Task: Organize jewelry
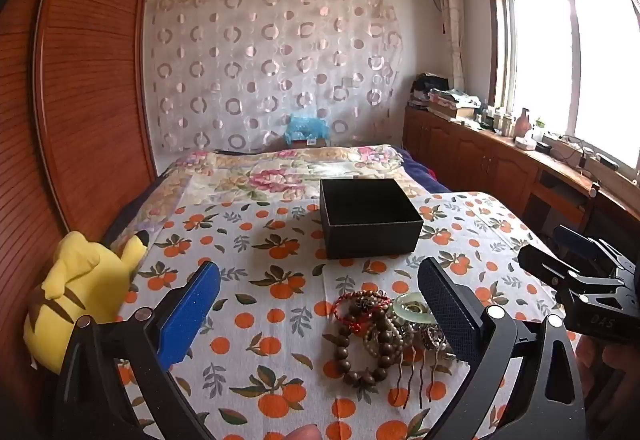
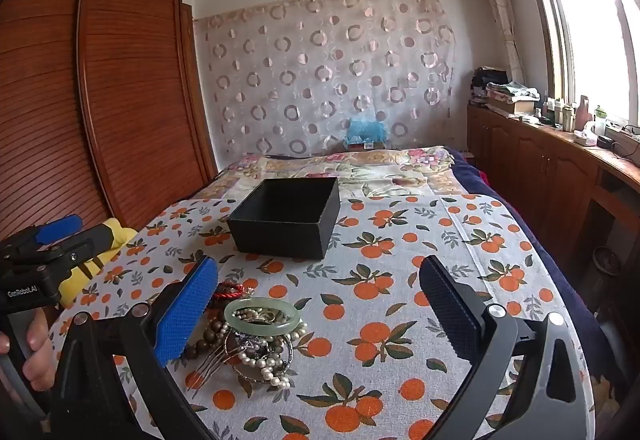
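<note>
A heap of jewelry lies on the orange-print cloth: brown wooden beads [image 1: 362, 344], a red cord bracelet [image 1: 362, 300], a pale green jade bangle [image 2: 262, 314], white pearls [image 2: 260, 362] and a metal hair comb [image 1: 412, 380]. An open, empty black box [image 1: 370, 216] stands behind the heap and also shows in the right wrist view [image 2: 286, 216]. My left gripper [image 1: 320, 312] is open, just before the heap, with the heap by its right finger. My right gripper [image 2: 320, 310] is open, with the heap by its left finger.
A yellow plush toy [image 1: 80, 296] lies at the cloth's left edge. A wooden wardrobe [image 1: 80, 80] stands on the left. A low cabinet [image 1: 500, 160] with clutter runs under the window on the right. A floral quilt [image 1: 300, 168] covers the bed behind the box.
</note>
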